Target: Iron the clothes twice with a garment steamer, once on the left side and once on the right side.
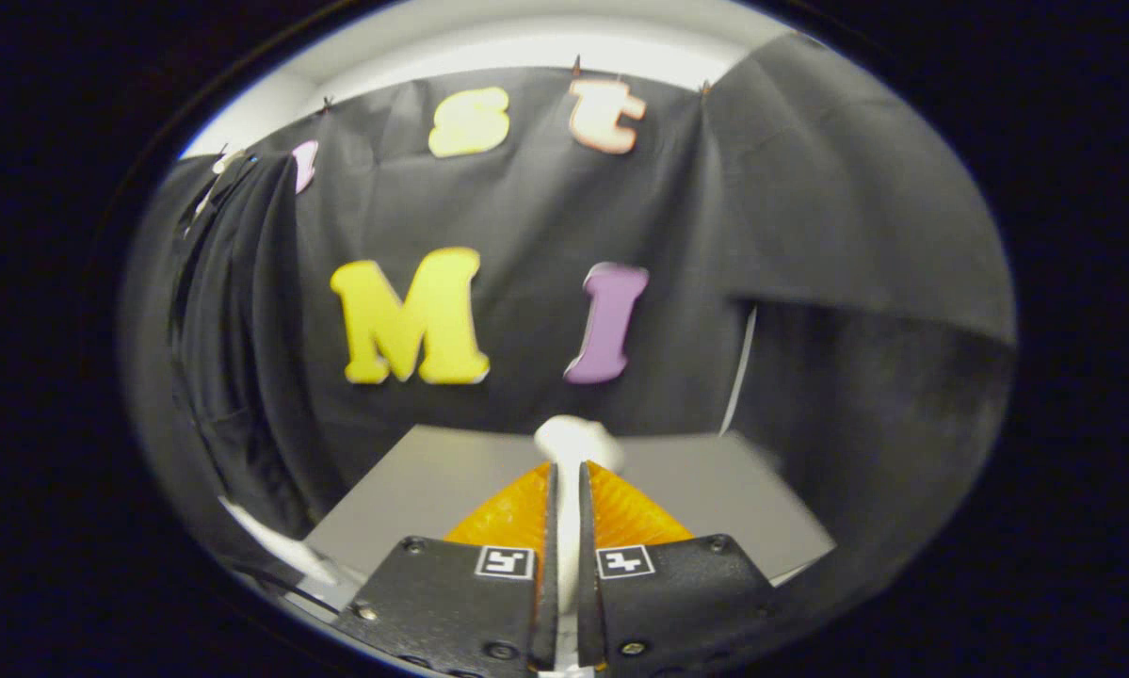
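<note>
Dark clothes [234, 320] hang at the far left against the booth's black cloth wall [526, 217], well apart from the gripper. Below lies a grey table [432, 480]. At the middle, the gripper [569, 485] has its orange fingers [512, 513] drawn close, pinching a white garment steamer [573, 443] whose blurred rounded end sticks out just ahead of the fingertips, over the table. Further right, black cloth drapes beside the table.

The tool [566, 476] has its orange fingers [512, 513] pinched nearly closed on a white steamer handle [573, 443], above the grey counter [432, 480].
</note>
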A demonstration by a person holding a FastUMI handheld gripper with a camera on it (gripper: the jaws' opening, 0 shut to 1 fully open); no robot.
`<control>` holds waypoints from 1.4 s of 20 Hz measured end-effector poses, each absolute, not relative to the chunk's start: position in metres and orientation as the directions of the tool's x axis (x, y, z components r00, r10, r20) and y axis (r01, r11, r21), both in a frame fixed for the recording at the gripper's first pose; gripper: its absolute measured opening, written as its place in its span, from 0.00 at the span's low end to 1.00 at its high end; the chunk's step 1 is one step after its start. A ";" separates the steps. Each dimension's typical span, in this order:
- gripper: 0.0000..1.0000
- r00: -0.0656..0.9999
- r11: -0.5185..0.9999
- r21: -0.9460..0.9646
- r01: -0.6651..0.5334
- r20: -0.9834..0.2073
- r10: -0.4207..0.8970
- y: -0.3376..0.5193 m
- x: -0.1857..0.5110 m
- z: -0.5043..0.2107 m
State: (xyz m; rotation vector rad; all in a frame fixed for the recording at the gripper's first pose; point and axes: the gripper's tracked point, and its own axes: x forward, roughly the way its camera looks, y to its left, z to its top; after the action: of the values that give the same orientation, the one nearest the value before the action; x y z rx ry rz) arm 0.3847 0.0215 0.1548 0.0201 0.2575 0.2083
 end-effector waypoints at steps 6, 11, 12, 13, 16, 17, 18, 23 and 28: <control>0.64 0.948 0.990 0.017 -0.143 -0.286 0.141 0.013 0.407 0.107; 0.78 0.947 0.996 0.055 -0.066 -0.310 0.080 -0.014 0.419 0.095; 0.78 0.944 0.995 0.070 -0.064 -0.318 0.083 -0.013 0.423 0.091; 0.78 0.940 0.995 0.078 -0.067 -0.330 0.089 -0.010 0.426 0.088; 0.78 0.932 0.993 0.094 -0.077 -0.346 0.105 -0.004 0.434 0.082; 0.78 0.928 0.992 0.104 -0.075 -0.356 0.107 -0.003 0.438 0.079; 0.78 0.922 0.991 0.112 -0.074 -0.371 0.111 -0.002 0.441 0.076; 0.72 0.914 0.986 0.161 -0.047 -0.392 0.108 -0.003 0.450 0.070; 0.37 0.910 0.979 0.174 -0.102 -0.381 0.162 0.008 0.447 0.076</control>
State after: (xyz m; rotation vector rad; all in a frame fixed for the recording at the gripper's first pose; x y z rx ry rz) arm 0.4468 0.0085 0.0763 0.1523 0.4051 0.1366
